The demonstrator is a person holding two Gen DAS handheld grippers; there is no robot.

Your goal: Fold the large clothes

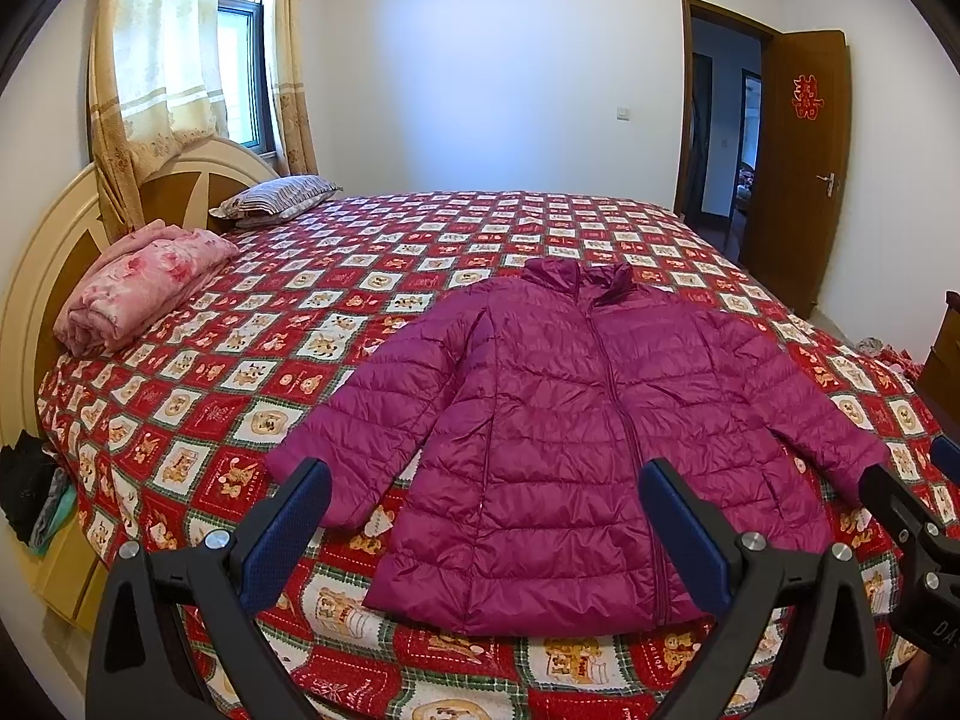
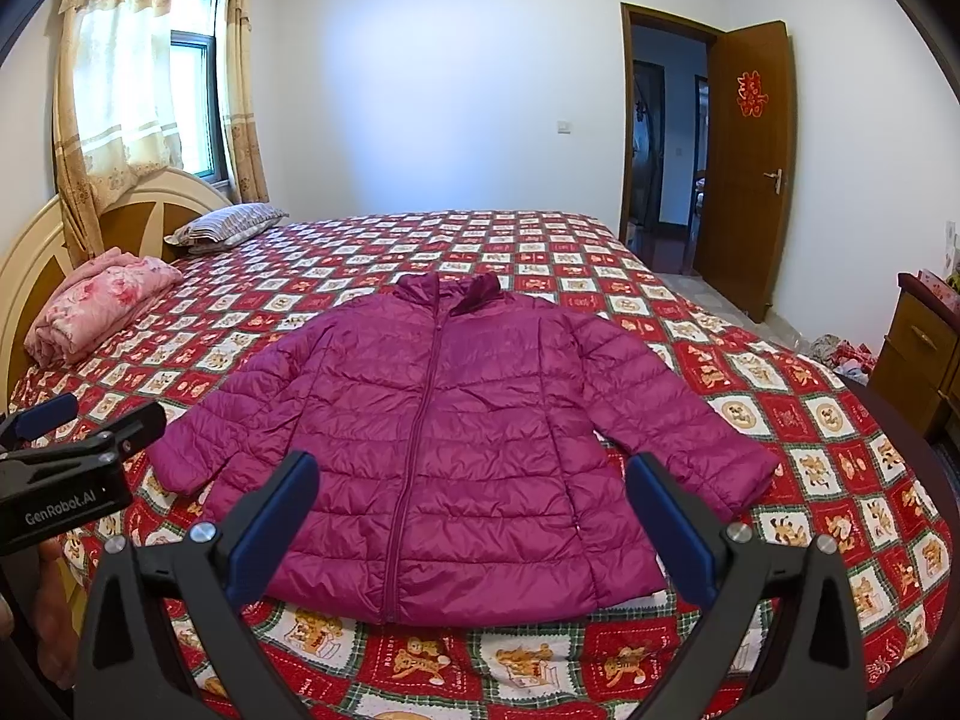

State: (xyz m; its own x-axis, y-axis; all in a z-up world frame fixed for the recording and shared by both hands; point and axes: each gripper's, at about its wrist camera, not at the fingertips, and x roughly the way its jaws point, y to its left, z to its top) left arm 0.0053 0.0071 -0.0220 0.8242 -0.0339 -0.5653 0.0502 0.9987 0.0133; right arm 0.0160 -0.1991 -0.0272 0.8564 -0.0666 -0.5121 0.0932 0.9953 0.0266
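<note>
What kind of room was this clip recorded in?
A home bedroom, most likely. A large bed with a red checked cartoon quilt and cream arched headboard fills the room, with a striped pillow at its head. A magenta quilted puffer jacket lies spread flat on it.

Gripper fingers (image 1: 690,531) hide part of the jacket (image 1: 558,420) hem (lower corners).
</note>
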